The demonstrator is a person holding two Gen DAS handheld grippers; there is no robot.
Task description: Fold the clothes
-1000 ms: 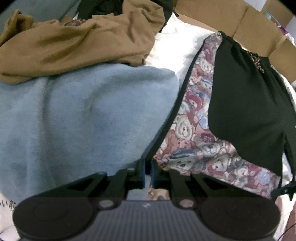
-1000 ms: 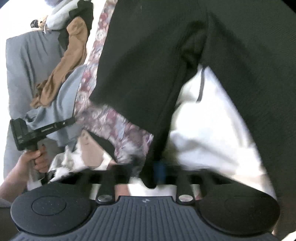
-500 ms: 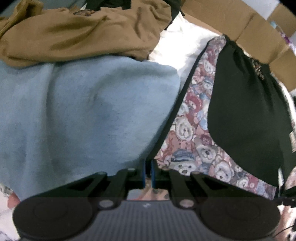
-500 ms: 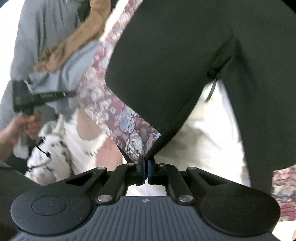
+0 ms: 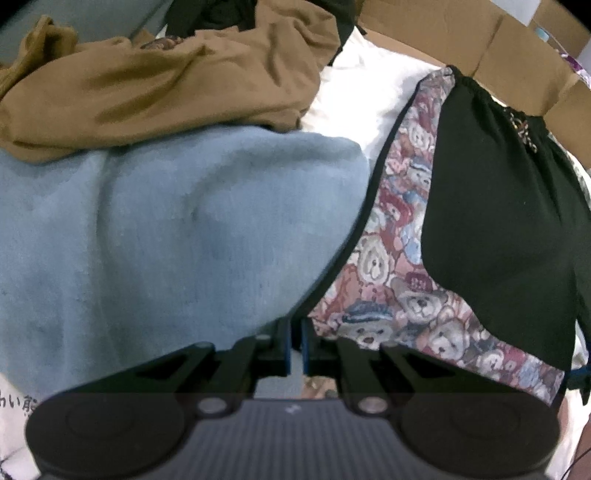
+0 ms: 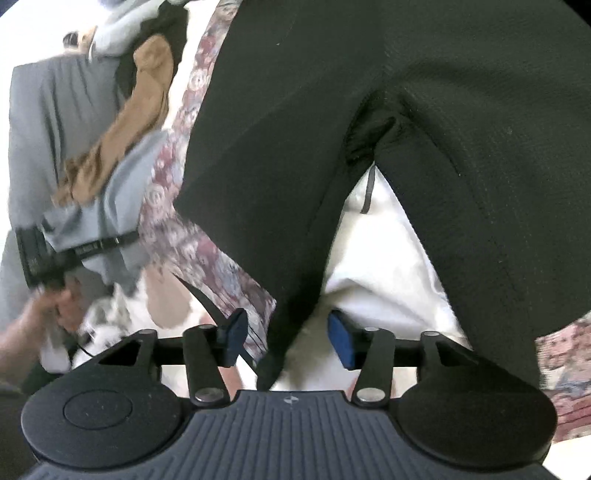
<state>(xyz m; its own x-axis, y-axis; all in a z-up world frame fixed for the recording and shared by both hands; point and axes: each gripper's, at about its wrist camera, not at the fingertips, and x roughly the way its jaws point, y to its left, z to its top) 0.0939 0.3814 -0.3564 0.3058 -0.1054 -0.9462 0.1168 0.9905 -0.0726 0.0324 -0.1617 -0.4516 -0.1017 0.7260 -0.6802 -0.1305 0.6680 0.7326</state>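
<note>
So the whole surface is a white sheet with laundry heaped on it, and flattened cardboard runs along the far edge. Biggest piece on the left is a light blue fleece, with a tan brown garment bunched on top of its far side. Just right of that lie the black shorts with teddy-bear print side panels, spread legs-apart on the sheet; bare white shows between the legs. The left gripper has its jaws pinched nearly together on the shorts' black-trimmed hem corner. The right gripper has just been opening: pads apart, the black leg hem hanging loose between them, not pressed. A hand shows at the left of the right wrist view.
</note>
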